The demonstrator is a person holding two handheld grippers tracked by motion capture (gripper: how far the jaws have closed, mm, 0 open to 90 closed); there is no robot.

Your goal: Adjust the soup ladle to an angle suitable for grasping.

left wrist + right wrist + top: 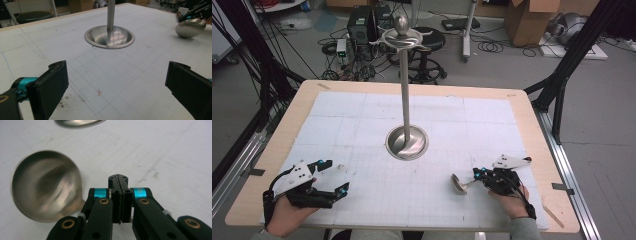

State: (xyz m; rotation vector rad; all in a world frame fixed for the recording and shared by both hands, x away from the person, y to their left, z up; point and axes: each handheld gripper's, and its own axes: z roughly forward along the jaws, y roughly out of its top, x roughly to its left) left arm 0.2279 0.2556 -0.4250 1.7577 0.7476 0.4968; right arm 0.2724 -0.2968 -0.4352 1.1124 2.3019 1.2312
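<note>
A steel spoon (458, 183) lies low over the white gridded mat at the front right, its round bowl (45, 185) facing up. My right gripper (475, 177) is shut, and the spoon's thin handle runs into its closed jaws (119, 178). The spoon's bowl (190, 27) also appears at the far right of the left gripper view. A tall steel stand (404, 85) with a dished round base (109, 37) rises from the mat's middle, with curved hooks at its top. My left gripper (335, 176) rests at the front left, wide open and holding nothing (117, 72).
The wooden table (532, 130) borders the mat on all sides. Black frame legs (562, 75) stand at both far corners. Behind the table are a stool (427, 45), cables and cardboard boxes on the floor. The stand's base rim (77, 122) lies just beyond the spoon.
</note>
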